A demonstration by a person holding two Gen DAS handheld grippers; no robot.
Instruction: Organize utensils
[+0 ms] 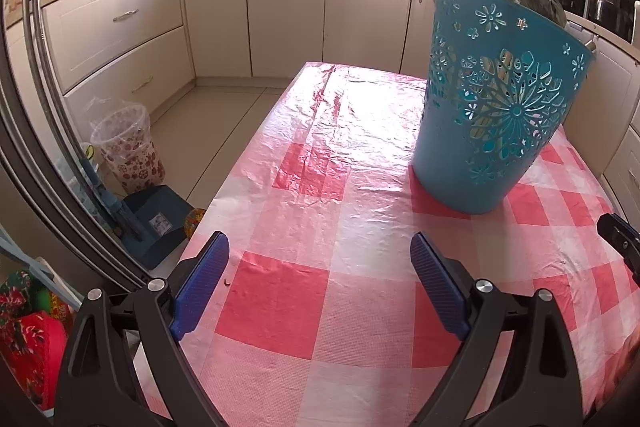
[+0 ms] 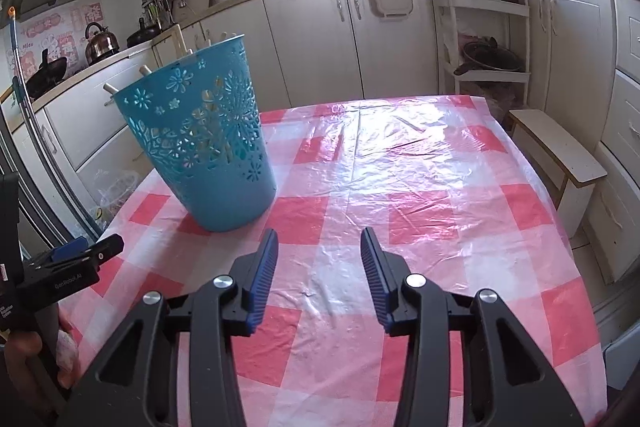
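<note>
A blue perforated basket (image 1: 500, 99) (image 2: 204, 143) stands upright on the table's red-and-white checked cloth (image 1: 280, 299) (image 2: 420, 219). Pale utensil handles (image 2: 144, 70) poke above its rim. My left gripper (image 1: 319, 243) is open wide with nothing between its fingers, hovering over the cloth in front and to the left of the basket. My right gripper (image 2: 319, 237) is open and empty too, just in front and to the right of the basket's base. The left gripper's tip (image 2: 86, 251) shows at the left edge of the right wrist view. No loose utensil lies on the cloth.
On the floor left of the table stand a flowered waste bin (image 1: 128, 147) and a blue dustpan (image 1: 156, 223). A white rack (image 2: 484, 39) and a low bench (image 2: 560, 151) are beyond the table's right side. Cabinets line the walls.
</note>
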